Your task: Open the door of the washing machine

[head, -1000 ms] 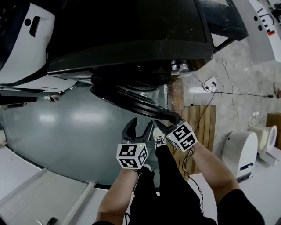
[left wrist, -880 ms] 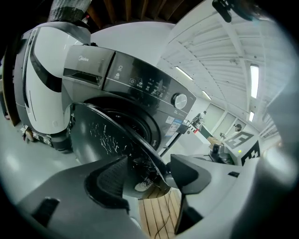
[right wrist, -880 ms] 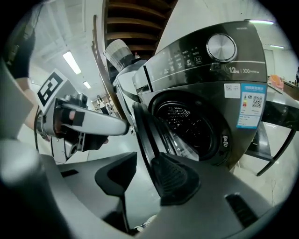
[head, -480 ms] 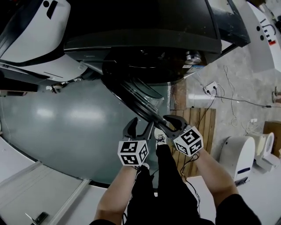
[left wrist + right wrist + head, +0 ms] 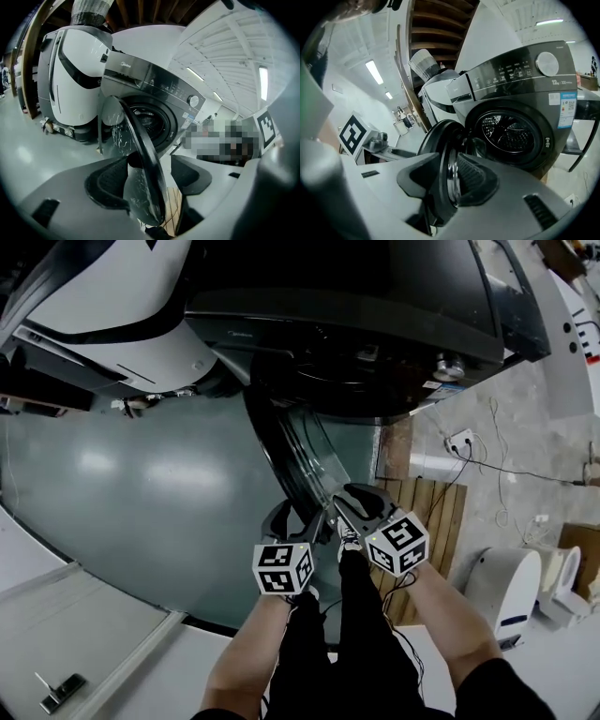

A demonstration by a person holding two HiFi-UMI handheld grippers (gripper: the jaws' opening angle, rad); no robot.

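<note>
The dark grey washing machine point(image 5: 375, 296) stands ahead with its round door point(image 5: 298, 451) swung out edge-on towards me, and the drum point(image 5: 508, 133) shows behind it. My right gripper point(image 5: 354, 500) has the door's rim point(image 5: 440, 154) between its pads, and its jaws are closing on it. My left gripper point(image 5: 298, 514) sits just left of it. The door's edge point(image 5: 140, 159) passes between the left gripper's jaws, with a gap showing on the right pad's side.
A white and black machine point(image 5: 103, 306) stands to the left of the washer. A wooden pallet point(image 5: 427, 512), a power strip with cables point(image 5: 459, 442) and a white appliance point(image 5: 511, 592) lie to the right. Grey-green floor point(image 5: 141, 484) spreads on the left.
The door has swung further out from the washer, from lying across the view to pointing at me. Both grippers have moved along with its edge.
</note>
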